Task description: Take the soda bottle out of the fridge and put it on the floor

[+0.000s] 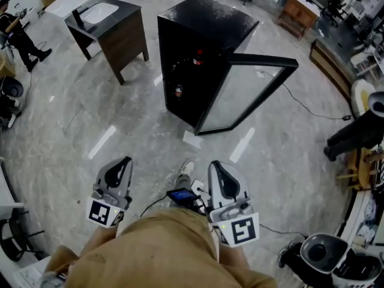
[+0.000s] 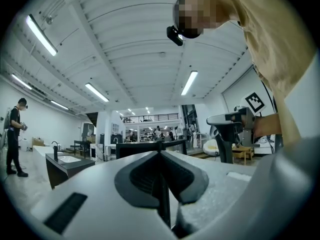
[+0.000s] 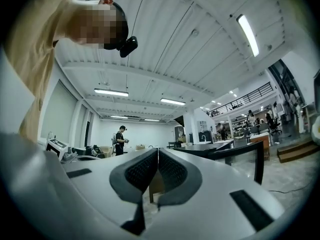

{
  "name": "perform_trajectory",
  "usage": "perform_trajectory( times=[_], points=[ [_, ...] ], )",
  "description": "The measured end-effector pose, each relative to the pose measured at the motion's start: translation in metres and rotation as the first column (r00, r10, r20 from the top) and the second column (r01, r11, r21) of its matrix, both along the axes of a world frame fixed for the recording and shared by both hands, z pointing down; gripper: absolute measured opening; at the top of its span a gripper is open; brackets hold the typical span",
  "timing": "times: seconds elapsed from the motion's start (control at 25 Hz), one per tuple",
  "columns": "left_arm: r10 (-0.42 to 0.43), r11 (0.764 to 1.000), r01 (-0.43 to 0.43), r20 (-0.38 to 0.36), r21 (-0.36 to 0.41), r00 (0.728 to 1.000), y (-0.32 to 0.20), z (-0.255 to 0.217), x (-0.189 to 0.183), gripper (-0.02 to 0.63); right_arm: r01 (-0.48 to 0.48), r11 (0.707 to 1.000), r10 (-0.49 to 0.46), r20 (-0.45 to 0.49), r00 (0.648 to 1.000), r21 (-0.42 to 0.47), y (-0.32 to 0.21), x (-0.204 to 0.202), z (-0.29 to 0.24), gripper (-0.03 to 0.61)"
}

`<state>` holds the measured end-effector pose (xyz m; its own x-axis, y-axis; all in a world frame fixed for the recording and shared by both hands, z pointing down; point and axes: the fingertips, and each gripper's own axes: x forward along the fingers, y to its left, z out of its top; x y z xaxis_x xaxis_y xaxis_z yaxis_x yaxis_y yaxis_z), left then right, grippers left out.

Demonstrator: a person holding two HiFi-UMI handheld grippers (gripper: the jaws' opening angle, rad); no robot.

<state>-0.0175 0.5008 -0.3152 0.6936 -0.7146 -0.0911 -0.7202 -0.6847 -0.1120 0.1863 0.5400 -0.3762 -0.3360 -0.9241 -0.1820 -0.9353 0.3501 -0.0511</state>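
The black fridge [image 1: 204, 23] stands on the floor ahead with its glass door [image 1: 240, 95] swung open to the right. Inside it a bottle with a red top [image 1: 197, 57] shows on an upper shelf, and a smaller drink [image 1: 179, 91] sits lower down. My left gripper [image 1: 125, 162] and right gripper [image 1: 216, 165] are held side by side low in the head view, well short of the fridge. Both point level toward it, with their jaws closed together and nothing between them. The left gripper [image 2: 160, 152] and the right gripper [image 3: 158, 151] show their tips meeting.
A dark sink cabinet [image 1: 114, 26] stands left of the fridge. A power cable [image 1: 312, 107] runs over the floor at the right. A phone-like device [image 1: 183, 195] hangs at my waist. A person [image 3: 120, 140] stands far off, and another person's legs [image 1: 354, 138] are at the right.
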Motion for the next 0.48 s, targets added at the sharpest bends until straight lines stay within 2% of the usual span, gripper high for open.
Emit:
perform_trajectory(
  times=[0.24,0.48],
  points=[
    [-0.015,1.000,0.014,0.019,0.010,1.000,-0.104,-0.006,0.032,0.014,0.043,0.999,-0.043,-0.035,0.998,-0.005,-0.113,0.028,-0.013,0.002],
    [-0.020,1.000,0.020,0.009,-0.010,1.000,-0.196,-0.008,0.073,0.014,0.054,0.999,-0.054,-0.052,0.997,-0.009,-0.200,0.058,-0.018,0.002]
  ],
)
